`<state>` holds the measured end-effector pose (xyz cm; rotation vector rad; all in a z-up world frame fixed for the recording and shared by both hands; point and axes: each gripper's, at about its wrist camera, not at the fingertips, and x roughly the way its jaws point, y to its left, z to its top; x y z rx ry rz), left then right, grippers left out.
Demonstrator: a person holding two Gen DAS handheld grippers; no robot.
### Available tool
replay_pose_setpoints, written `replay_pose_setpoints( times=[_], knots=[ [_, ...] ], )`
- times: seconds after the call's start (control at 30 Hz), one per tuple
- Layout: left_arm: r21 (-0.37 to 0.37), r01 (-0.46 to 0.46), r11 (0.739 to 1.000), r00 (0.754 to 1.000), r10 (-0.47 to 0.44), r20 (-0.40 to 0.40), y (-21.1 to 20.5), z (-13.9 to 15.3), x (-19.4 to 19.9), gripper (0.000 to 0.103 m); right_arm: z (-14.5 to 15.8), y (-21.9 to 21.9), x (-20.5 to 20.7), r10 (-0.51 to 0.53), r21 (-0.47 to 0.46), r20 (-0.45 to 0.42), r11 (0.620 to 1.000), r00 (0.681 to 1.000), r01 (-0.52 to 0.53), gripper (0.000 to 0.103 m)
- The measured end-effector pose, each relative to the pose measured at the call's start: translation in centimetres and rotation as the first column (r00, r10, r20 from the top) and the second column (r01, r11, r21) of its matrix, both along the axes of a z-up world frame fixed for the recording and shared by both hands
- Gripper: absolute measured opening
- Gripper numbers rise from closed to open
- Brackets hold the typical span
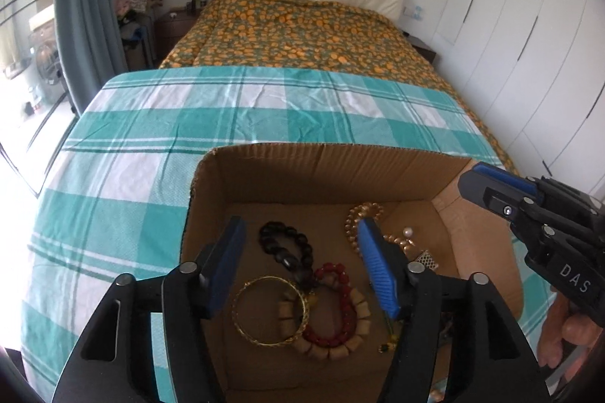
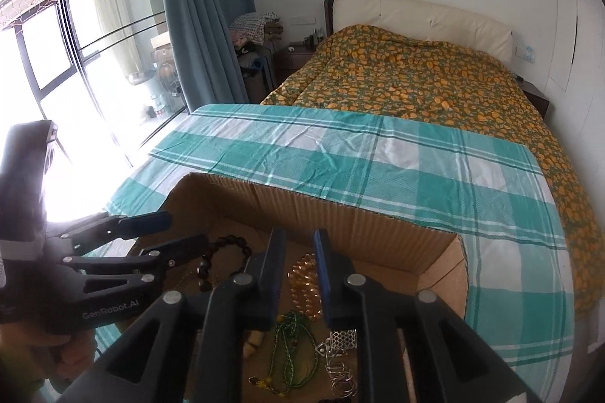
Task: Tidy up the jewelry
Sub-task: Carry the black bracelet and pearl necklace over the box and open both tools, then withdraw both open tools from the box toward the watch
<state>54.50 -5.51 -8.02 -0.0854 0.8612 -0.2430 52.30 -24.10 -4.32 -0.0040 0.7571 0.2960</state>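
We hover both tools over the cardboard box (image 1: 264,172), picking a piece. Our left gripper (image 1: 300,248) stands released above the gold bangle (image 1: 270,310); our right gripper (image 2: 297,274), part-open and empty, seemingly brackets the amber bracelet (image 2: 304,283). Next: descend, pinch.

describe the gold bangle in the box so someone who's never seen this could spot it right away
Start at the open cardboard box sitting on the teal-and-white checked cloth. On the box floor lies a tangle of bracelets; the gold bangle is at its left edge in the left wrist view. Unlike the red beaded bracelet and dark beaded bracelet beside it, it is one thin, rigid metal hoop.
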Motion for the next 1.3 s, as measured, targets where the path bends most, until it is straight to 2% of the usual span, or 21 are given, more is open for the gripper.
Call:
replay_pose_setpoints(
  times=[0.07,0.27,0.43,0.57,0.77,0.93,1.03,1.3],
  knots=[
    [-0.008,-0.015,1.000,1.000,0.015,0.025,0.8,0.7,-1.5,0.073,0.5,-0.5,-1.8,-0.012,0.011,0.032,1.000,0.999,0.012,0.039],
    [-0.008,-0.023,1.000,0.994,0.024,0.109,2.4,2.4,-9.0,0.094,1.1,-0.9,-9.6,-0.024,-0.024,0.072,0.999,0.997,0.026,0.056],
    [0.010,-0.012,1.000,0.996,0.011,0.092,3.0,1.2,-15.3,0.095,-0.6,-1.3,-16.7,-0.053,-0.075,0.067,0.995,0.996,0.058,0.062],
    [0.021,-0.001,1.000,0.997,-0.001,0.077,2.7,-0.4,-20.5,0.095,-2.7,-2.2,-21.8,-0.093,-0.084,0.022,0.992,0.995,0.095,0.063],
    [0.008,0.002,1.000,0.999,-0.003,0.039,1.6,-2.6,-26.6,0.095,-5.7,-3.6,-27.0,-0.181,-0.091,-0.023,0.980,0.983,0.178,0.063],
    [0.057,-0.031,0.998,0.999,0.029,0.027,1.2,-4.4,-29.1,0.095,-7.5,-4.7,-29.9,-0.248,-0.081,-0.037,0.966,0.968,0.244,0.063],
    [0.058,-0.050,0.997,0.999,0.050,0.002,1.6,-5.3,-29.8,0.095,-8.2,-5.0,-30.7,-0.281,-0.090,-0.038,0.957,0.959,0.277,0.063],
    [0.066,-0.086,0.994,0.996,0.086,0.001,2.2,-5.4,-30.3,0.095,-8.1,-5.2,-32.4,-0.313,-0.088,0.002,0.946,0.950,0.312,0.063]
  ],
)
